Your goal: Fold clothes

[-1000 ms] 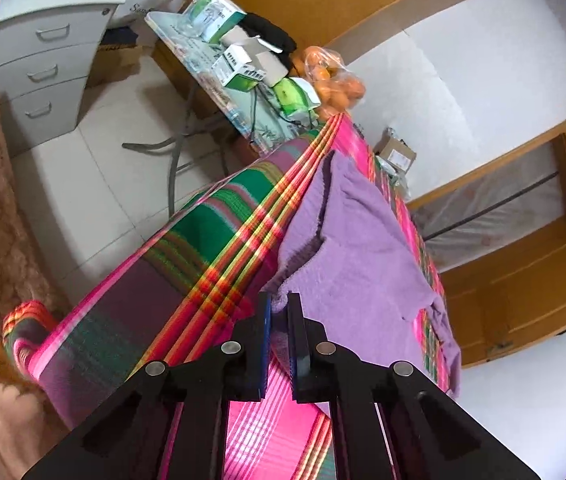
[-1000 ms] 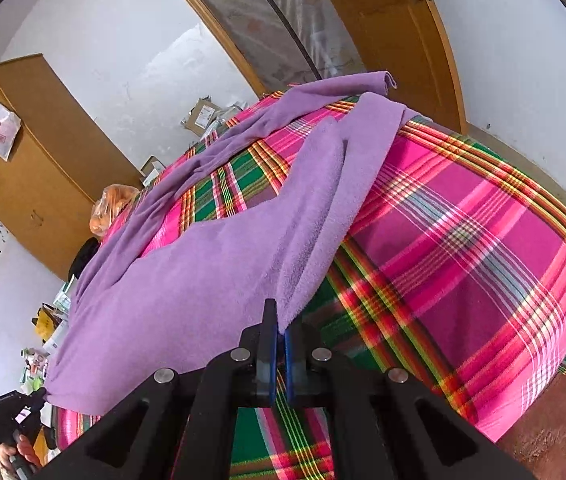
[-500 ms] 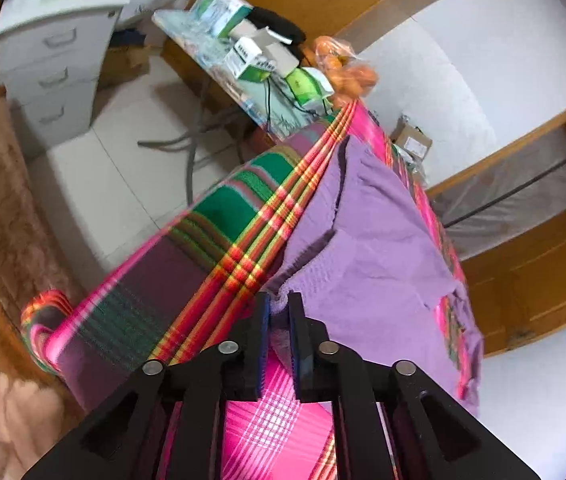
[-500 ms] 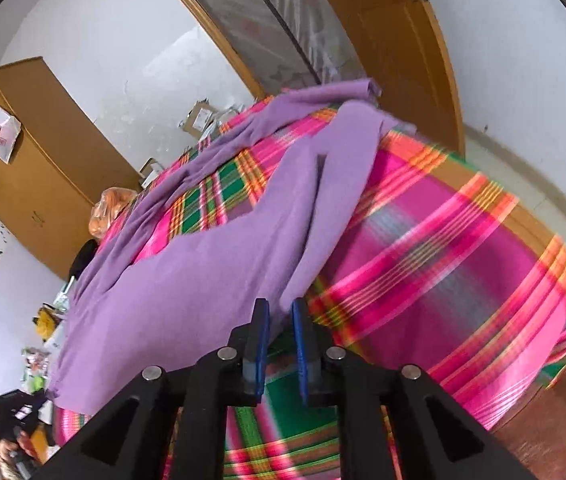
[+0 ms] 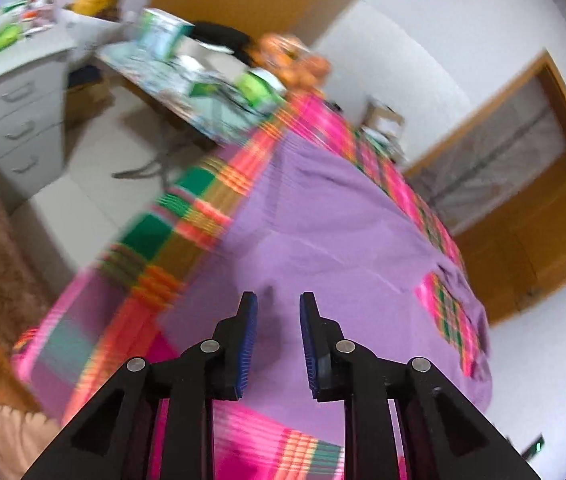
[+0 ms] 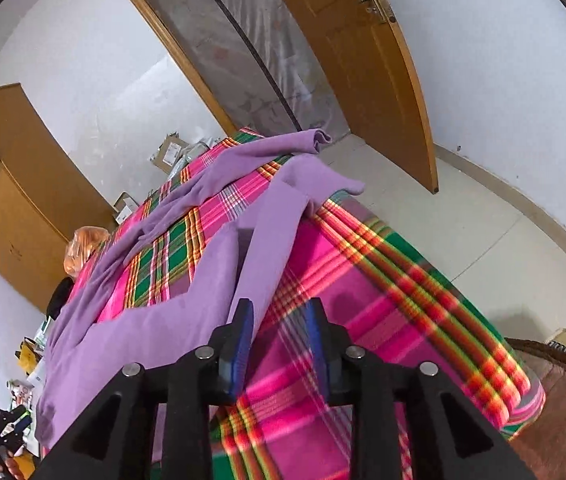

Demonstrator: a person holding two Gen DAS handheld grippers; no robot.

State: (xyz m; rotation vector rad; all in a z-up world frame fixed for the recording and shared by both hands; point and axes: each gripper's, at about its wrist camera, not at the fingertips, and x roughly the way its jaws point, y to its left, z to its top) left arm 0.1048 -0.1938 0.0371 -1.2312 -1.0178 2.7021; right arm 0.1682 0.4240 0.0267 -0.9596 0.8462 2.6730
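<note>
The purple garment (image 6: 219,280) is spread across the plaid bedcover (image 6: 383,300), one long sleeve or leg trailing toward the far corner and the other doubled back along the body, so it could be laid out for folding or already partway folded. My left tongs (image 5: 276,312) and right tongs (image 6: 277,316) both hang open over it with nothing gripped. Whichever it is, I'd pinch edges squarely and keep the cloth flat; no readable brand or writing anywhere, too blurry.
</note>
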